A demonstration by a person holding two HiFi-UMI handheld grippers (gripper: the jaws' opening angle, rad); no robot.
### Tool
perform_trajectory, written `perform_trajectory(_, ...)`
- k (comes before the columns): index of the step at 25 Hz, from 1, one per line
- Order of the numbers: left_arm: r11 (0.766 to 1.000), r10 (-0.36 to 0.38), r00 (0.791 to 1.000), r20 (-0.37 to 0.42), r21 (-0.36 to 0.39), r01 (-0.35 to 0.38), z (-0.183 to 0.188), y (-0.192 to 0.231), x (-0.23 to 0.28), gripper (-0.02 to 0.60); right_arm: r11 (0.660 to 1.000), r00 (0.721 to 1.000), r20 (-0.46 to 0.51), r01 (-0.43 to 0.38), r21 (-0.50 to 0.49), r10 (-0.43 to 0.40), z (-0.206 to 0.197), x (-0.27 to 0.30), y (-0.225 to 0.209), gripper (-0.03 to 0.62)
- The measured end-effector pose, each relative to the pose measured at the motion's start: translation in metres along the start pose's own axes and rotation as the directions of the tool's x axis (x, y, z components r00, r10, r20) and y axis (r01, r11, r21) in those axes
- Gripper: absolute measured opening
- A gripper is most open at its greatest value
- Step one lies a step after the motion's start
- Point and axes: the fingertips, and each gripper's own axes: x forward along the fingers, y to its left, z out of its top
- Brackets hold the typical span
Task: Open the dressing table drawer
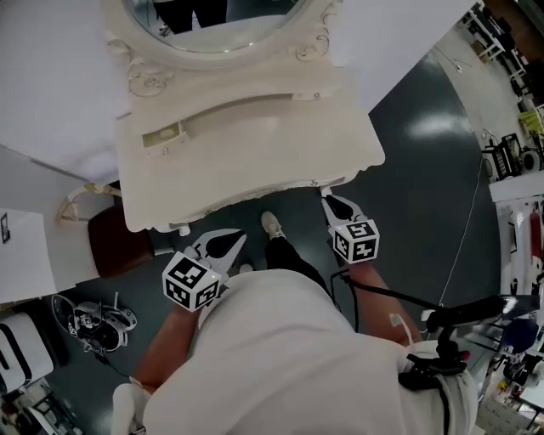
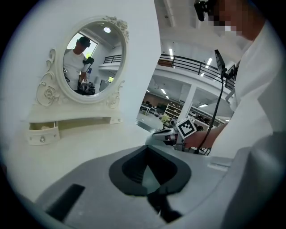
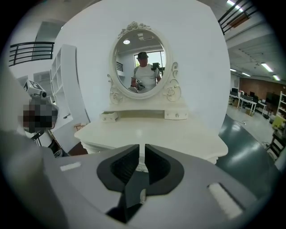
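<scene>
The cream dressing table (image 1: 255, 161) stands in front of me with its oval mirror (image 1: 212, 21) at the back. A small drawer (image 1: 161, 136) on the left of its shelf sticks out a little; it also shows in the left gripper view (image 2: 43, 134) and the right gripper view (image 3: 109, 116). A matching small drawer (image 3: 175, 115) sits at the shelf's right end. My left gripper (image 1: 231, 241) hangs below the table's front edge, shut and empty (image 2: 147, 150). My right gripper (image 1: 326, 200) is at the front right corner, with a narrow slit between empty jaws (image 3: 143, 150).
A brown stool (image 1: 119, 242) stands at the table's left. Some equipment (image 1: 93, 323) lies on the dark floor at lower left, and racks (image 1: 510, 161) stand at the right. The person's shoe (image 1: 272, 225) is under the table's front edge. A cable (image 1: 382, 293) trails from the right hand.
</scene>
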Motion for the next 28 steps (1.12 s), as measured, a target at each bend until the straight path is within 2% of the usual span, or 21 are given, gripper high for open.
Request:
perform_trajectory(5,0.997,0.071,0.997,0.011,-0.035,-0.07,0.045,0.034,0.028,0.002,0.999,1.0,-0.005,-0.015,-0.03,0.015,0.043,0.061,-0.056,0.046)
perform_trajectory(11,0.99,0.136,0.991,0.006,-0.032,-0.135,0.087,0.072,0.067,0.002,0.999,1.0,-0.016,-0.023,-0.042,0.022,0.078,0.134,-0.113,0.052)
perform_trajectory(19,0.977,0.207,0.978,-0.007,-0.055,-0.207,0.112,0.097,0.103,0.002,1.0,0.999,-0.033,-0.02,-0.01,0.019,0.094,0.21,-0.169,0.078)
perform_trajectory(28,0.957,0.281,0.96,-0.007,-0.072,-0.281,0.129,0.116,0.12,0.002,1.0,0.999,-0.052,0.004,0.015,-0.003,0.107,0.276,-0.214,0.097)
